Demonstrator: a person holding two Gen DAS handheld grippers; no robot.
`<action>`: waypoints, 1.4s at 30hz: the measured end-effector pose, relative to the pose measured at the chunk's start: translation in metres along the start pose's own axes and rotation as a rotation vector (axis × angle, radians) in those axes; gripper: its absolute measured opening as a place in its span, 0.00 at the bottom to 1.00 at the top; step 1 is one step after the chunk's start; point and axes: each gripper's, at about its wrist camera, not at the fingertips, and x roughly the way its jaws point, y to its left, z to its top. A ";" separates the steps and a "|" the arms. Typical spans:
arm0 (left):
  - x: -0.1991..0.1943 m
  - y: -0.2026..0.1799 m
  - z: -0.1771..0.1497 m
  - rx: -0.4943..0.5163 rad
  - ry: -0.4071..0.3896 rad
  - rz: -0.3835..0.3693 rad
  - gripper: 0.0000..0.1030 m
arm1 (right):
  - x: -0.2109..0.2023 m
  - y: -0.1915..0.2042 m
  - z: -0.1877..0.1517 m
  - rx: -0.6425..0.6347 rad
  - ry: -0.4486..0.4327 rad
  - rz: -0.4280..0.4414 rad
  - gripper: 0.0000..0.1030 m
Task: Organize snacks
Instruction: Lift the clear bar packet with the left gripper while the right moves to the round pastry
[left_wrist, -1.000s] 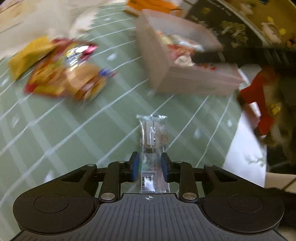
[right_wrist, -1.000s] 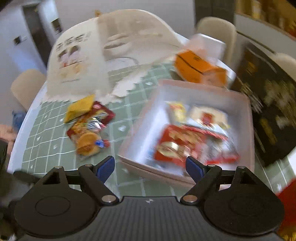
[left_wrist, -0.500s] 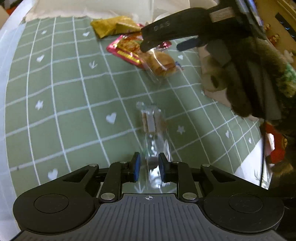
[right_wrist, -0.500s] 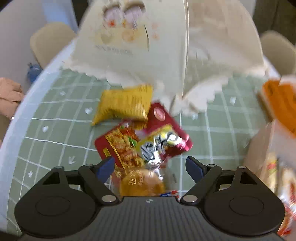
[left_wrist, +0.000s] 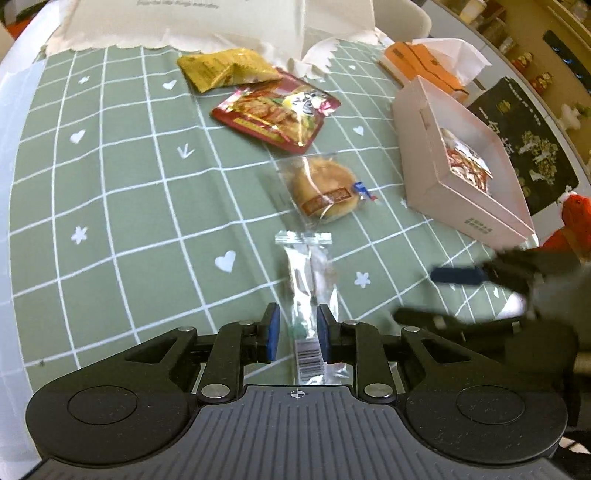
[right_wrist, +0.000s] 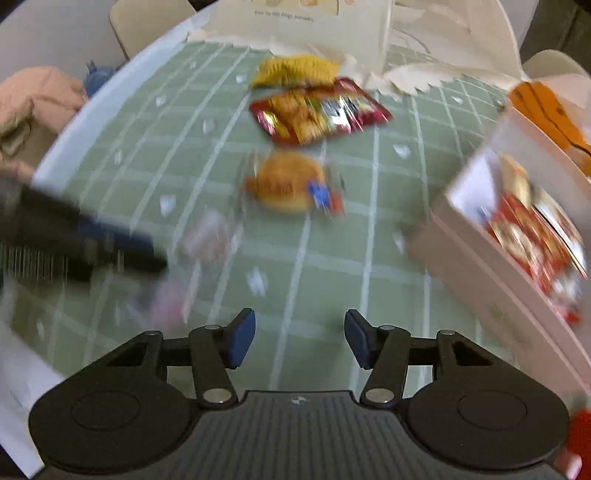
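My left gripper (left_wrist: 297, 328) is shut on a clear-wrapped snack bar (left_wrist: 309, 273) and holds it over the green checked tablecloth (left_wrist: 122, 192). Ahead lie a wrapped round bun (left_wrist: 324, 192), a red snack packet (left_wrist: 277, 110) and a yellow packet (left_wrist: 229, 68). A white box (left_wrist: 458, 206) holding snacks stands to the right. My right gripper (right_wrist: 299, 338) is open and empty above the cloth, behind the bun (right_wrist: 286, 182) and left of the box (right_wrist: 491, 273). It also shows blurred at the right of the left wrist view (left_wrist: 458, 295).
An orange tissue box (left_wrist: 424, 68) stands behind the white box. A large cream paper bag (left_wrist: 221, 18) lies at the table's far side. A dark printed mat (left_wrist: 524, 147) is right of the box. Chairs (right_wrist: 147, 22) stand beyond the table's edge.
My right gripper has pulled back and dropped from over the packets to low at the right. My left gripper still holds the snack bar and has shifted little.
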 end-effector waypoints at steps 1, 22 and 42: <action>0.000 -0.002 0.001 0.006 -0.001 0.000 0.24 | -0.003 -0.002 -0.009 0.012 0.003 -0.021 0.53; 0.048 -0.023 0.080 0.075 -0.082 -0.082 0.24 | -0.040 -0.008 -0.043 0.157 -0.107 -0.036 0.68; 0.015 -0.040 -0.011 0.243 -0.072 0.141 0.27 | -0.001 -0.016 -0.057 0.247 -0.034 -0.066 0.94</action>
